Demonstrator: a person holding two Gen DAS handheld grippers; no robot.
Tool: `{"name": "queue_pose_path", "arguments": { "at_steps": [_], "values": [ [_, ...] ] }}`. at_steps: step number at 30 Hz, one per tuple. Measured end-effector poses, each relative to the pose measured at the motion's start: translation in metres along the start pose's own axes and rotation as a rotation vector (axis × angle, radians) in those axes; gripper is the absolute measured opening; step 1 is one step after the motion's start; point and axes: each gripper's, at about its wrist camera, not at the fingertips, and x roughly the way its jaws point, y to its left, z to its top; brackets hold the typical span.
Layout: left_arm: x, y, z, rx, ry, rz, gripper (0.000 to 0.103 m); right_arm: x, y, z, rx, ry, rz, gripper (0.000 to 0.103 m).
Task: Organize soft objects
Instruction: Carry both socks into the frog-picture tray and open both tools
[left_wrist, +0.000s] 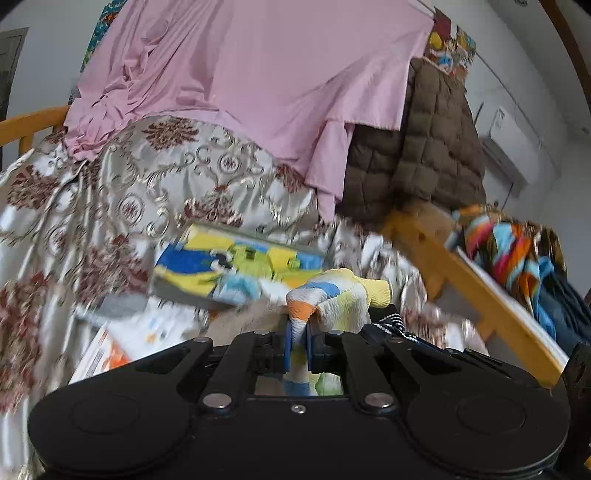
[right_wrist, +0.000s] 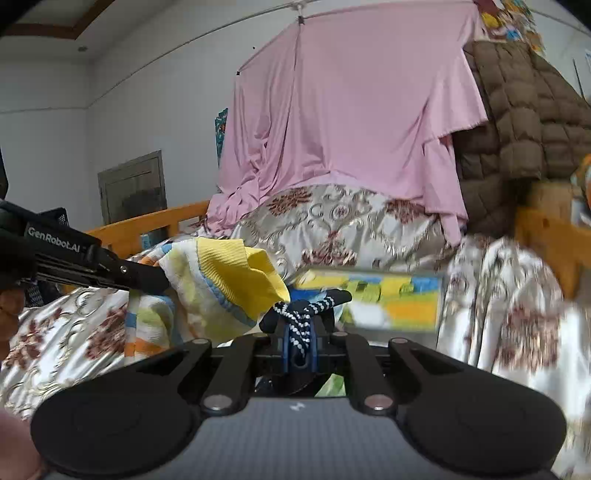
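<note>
Currently mid-lift — left gripper (left_wrist: 298, 341) clamped nearly closed on the pastel striped garment (left_wrist: 334, 295), right gripper (right_wrist: 298, 345) pinching its navy dotted cord (right_wrist: 303, 314), both above the patterned bedspread (left_wrist: 159, 173). Next, probably: spread it flat to fold.

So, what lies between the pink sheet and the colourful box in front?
The floral satin quilt fills that stretch, draped below the pink sheet and down behind the colourful box. Both wrist views show it.

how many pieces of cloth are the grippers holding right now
2. The left gripper is shut on a pastel striped cloth with a yellow edge. The right gripper is shut on a navy and white patterned cloth, beside it; more may hang hidden below.
</note>
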Motion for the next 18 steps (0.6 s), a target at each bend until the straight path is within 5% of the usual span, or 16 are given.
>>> {"name": "queue_pose_path", "arguments": {
  "at_steps": [9,18],
  "values": [
    [0.101,0.007,0.071,0.016,-0.067,-0.043,0.008,0.089,-0.053,0.061,-0.021,-0.006,-0.031,0.012],
    [0.239,0.025,0.112,0.049,-0.027,-0.068,0.008,0.211,-0.114,0.078,-0.028,0.067,-0.119,0.012]
  ]
}}
